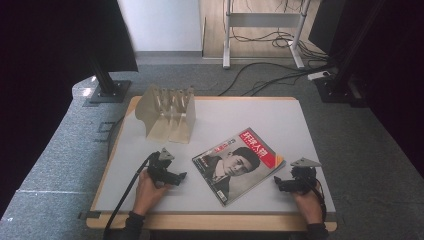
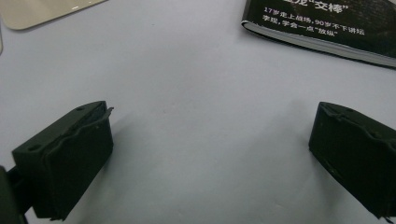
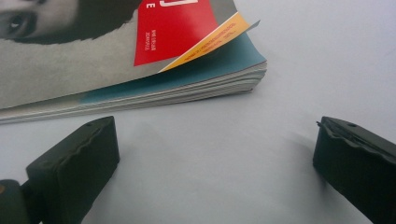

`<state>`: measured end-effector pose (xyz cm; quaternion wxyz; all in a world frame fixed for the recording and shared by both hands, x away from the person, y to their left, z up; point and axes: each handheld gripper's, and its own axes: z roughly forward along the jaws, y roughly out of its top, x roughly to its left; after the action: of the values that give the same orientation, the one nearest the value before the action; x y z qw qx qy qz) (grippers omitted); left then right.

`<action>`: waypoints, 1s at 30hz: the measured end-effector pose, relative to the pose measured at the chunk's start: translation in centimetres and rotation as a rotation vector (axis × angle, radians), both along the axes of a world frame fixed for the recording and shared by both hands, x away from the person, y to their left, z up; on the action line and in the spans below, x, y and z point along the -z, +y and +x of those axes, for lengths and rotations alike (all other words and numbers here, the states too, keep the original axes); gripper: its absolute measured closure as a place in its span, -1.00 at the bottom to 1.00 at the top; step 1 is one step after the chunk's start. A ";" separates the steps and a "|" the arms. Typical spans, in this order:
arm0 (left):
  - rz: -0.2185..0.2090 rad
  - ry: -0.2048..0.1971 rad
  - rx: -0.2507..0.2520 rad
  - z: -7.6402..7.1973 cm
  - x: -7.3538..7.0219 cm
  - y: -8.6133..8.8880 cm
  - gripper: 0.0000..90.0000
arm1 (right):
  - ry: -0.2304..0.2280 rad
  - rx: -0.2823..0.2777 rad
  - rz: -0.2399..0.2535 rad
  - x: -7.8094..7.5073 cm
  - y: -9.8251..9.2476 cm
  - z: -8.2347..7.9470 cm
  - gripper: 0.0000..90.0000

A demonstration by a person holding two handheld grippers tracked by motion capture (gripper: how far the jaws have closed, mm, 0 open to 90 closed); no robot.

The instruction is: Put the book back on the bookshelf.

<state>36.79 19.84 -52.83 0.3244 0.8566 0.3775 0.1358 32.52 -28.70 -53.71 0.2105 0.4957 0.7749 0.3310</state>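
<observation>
The magazine (image 1: 239, 164) is judged light, thin and floppy, with a glossy cover likely to slip; hold is best taken at the right corner, where the cover curls up off the pages (image 3: 219, 39). A portrait, a red title block and a grey ground are noted on the cover. It lies askew at the table's (image 1: 260, 112) near centre. The left gripper (image 1: 176, 176) and right gripper (image 1: 281, 185), one at each side, are held with jaws wide and empty. A beige rack (image 1: 167, 114) stands far left.

A magazine (image 1: 239, 164) lies flat and closed on the table (image 1: 280, 120), turned a bit crooked. Its cover shows a face and a red patch. One top corner curls up.
</observation>
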 end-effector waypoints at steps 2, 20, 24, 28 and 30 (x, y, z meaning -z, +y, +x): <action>0.000 0.000 0.000 0.0 0.0 0.0 -1.00 | -0.001 0.000 0.000 0.0 0.0 0.0 -1.00; 0.012 0.009 0.053 0.4 -1.2 -0.4 -1.00 | 0.006 -0.017 -0.011 -1.1 -0.1 -0.1 -0.96; 0.003 0.014 0.094 1.4 -2.5 -1.5 -1.00 | -0.014 -0.051 0.005 -2.1 0.2 0.3 -0.96; 0.009 0.008 0.121 2.5 -3.2 -2.7 -1.00 | -0.018 -0.106 -0.003 -2.8 1.3 1.1 -0.96; 0.008 0.006 0.137 3.1 -3.4 -3.5 -1.00 | -0.018 -0.127 -0.004 -3.0 1.9 1.7 -0.97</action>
<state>39.86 16.30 -49.41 0.3284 0.8822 0.3182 0.1120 34.21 -26.81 -50.69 0.1970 0.4421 0.8034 0.3467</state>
